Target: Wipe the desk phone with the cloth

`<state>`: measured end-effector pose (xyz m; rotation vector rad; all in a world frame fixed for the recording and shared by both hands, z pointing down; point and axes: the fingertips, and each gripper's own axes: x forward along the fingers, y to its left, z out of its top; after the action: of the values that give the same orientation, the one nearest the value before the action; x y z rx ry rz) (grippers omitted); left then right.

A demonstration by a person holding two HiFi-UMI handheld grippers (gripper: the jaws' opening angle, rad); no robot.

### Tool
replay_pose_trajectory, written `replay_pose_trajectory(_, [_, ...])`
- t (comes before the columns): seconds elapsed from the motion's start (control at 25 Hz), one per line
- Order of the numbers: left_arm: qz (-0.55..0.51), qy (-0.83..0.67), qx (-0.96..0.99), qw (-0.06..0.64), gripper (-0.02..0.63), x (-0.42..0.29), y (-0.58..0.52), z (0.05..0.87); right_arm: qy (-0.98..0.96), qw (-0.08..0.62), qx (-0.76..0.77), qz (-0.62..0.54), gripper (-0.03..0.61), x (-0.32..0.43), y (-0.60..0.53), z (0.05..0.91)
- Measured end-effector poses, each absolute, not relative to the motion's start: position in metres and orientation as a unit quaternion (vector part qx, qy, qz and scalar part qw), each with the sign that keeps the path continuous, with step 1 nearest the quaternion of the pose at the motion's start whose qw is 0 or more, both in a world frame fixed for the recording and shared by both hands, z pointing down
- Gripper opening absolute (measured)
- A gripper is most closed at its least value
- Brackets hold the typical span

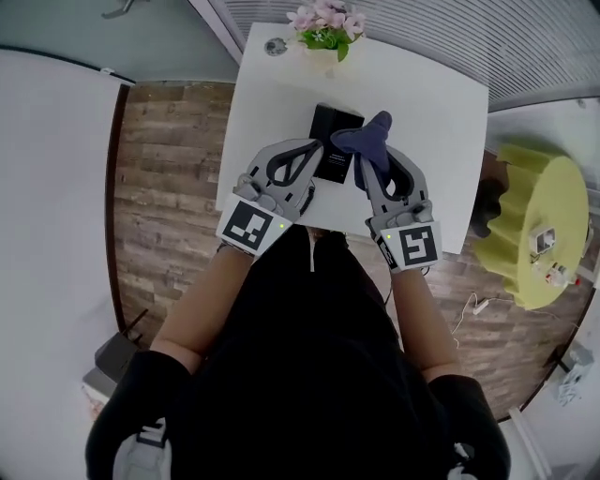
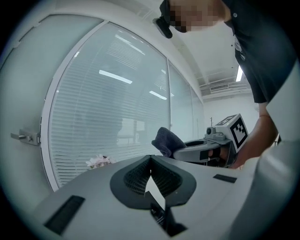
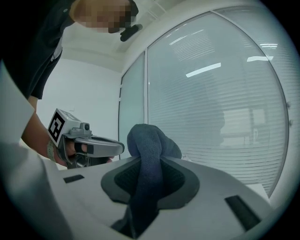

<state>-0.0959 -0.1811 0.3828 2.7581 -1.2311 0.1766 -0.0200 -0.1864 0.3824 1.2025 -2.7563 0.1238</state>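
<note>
The black desk phone (image 1: pixel 330 127) lies on the white table (image 1: pixel 427 112), its near end hidden behind my grippers. A dark blue cloth (image 1: pixel 364 141) bulges out of my right gripper (image 1: pixel 373 157), which is shut on it just right of the phone. In the right gripper view the cloth (image 3: pixel 147 154) fills the gap between the jaws. My left gripper (image 1: pixel 316 150) hovers over the phone's left edge, shut with nothing in it; its own view shows the tips (image 2: pixel 150 161) meeting. Both grippers point upward, away from the tabletop.
A pot of pink flowers (image 1: pixel 325 28) stands at the table's far edge, with a small round object (image 1: pixel 275 46) to its left. A yellow round stand (image 1: pixel 544 225) is off to the right. Wooden floor lies left of the table, and a frosted glass wall with blinds (image 2: pixel 112 117) rises behind it.
</note>
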Motion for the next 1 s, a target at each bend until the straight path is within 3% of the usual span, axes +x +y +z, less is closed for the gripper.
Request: replay_pose_trajectory(1.0, [0.124, -0.339, 0.924, 0.128, 0.011, -0.104, -0.259, 0.513, -0.849, 0.161, 0.493, 0.102, 0.097, -0.030, -0.271, 0.541])
